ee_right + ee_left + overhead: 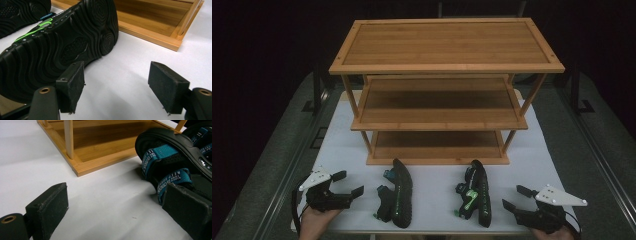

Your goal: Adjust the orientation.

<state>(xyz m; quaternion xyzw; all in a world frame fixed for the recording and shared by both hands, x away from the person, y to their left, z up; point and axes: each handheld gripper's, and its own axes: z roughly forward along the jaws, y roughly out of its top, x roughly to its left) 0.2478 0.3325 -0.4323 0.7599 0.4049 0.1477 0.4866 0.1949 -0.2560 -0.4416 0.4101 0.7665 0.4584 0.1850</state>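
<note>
Black, matte pads face each other across wide gaps on both tools: the left gripper [347, 183] and the right gripper [516, 197] each stand spread apart, holding nothing. Two black sandals lie on their sides between them on the white table [432, 200]: the teal-strapped sandal [398, 193] just beside the left gripper, the green-marked sandal [476, 193], with ridged rubber sole, near the right. Beyond stands one three-tiered bamboo rack [439, 117].

Light: bright overhead on the white tabletop [432, 192], dark surroundings.
Shadows: soft, under the three-tier bamboo shelf rack [439, 90].
Focus: both gripper views slightly soft up close.
</note>
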